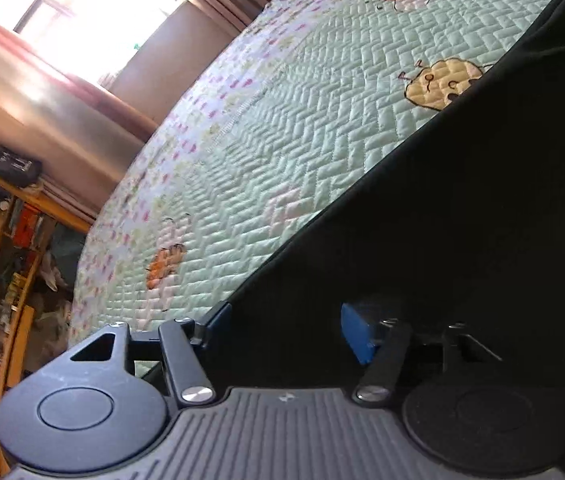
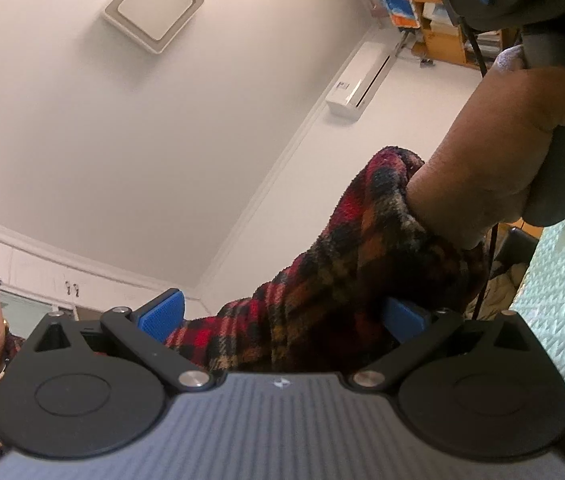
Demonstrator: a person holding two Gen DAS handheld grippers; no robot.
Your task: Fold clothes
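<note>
A black garment lies over the quilted bed cover and fills the right half of the left wrist view. My left gripper is open, its blue pads wide apart just over the garment's edge, and dark cloth fills the gap between them. My right gripper is open too and tilts up toward the ceiling. The person's plaid sleeve crosses in front of its blue pads. The garment does not show in the right wrist view.
The person's hand grips a dark handle at the upper right. Wooden shelves packed with clutter stand left of the bed, below a bright window. A wall air conditioner and ceiling panel show above.
</note>
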